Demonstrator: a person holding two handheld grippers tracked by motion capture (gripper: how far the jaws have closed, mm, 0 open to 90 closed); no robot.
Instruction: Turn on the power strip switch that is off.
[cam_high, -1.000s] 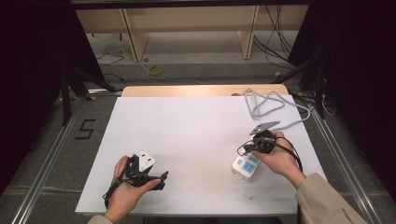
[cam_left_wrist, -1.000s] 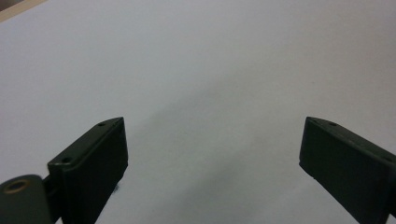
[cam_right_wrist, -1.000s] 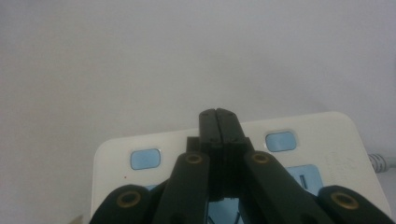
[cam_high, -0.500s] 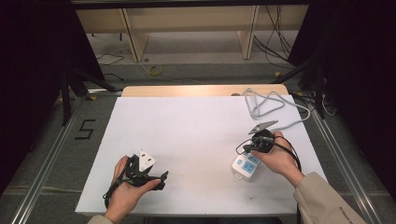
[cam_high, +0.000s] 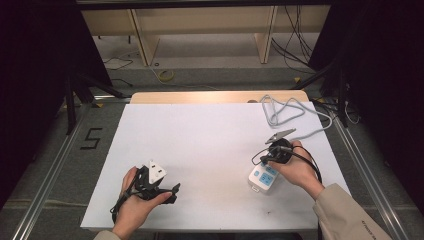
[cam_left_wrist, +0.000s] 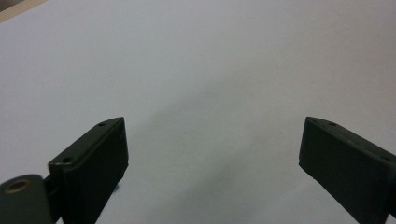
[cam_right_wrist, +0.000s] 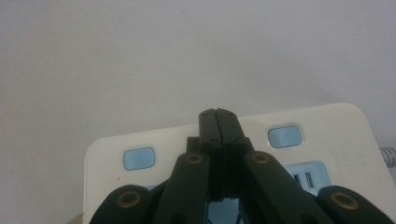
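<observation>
A white, square power strip with pale blue sockets and buttons (cam_high: 263, 178) is lying near the right front part of the white tabletop (cam_high: 210, 145), and its grey cable (cam_high: 290, 112) is looping away toward the far right corner, where part of it is running off the table edge. The right gripper (cam_high: 267, 159) is resting over the far side of the strip, with the person's right hand (cam_high: 300, 170) wrapping around it and covering much of its body, so in the high view the jaw tips are hard to make out. In the right gripper view the two black jaws are pressing flat against each other with nothing between them; they are hanging over the strip's top face (cam_right_wrist: 327, 140), between two pale blue buttons (cam_right_wrist: 138, 158), and whether the tips are touching the plastic cannot be told. The linkage arms are hiding the middle sockets, and the strip's near edge is being cut off by the bottom of that view.

The left gripper (cam_high: 172, 192) is sitting near the front left of the table, in the person's left hand (cam_high: 135, 207), well apart from the strip. In the left gripper view its jaws are standing wide apart, holding nothing, with bare white surface (cam_left_wrist: 210, 70) between them; both jaws are being cropped at the frame's lower edge
</observation>
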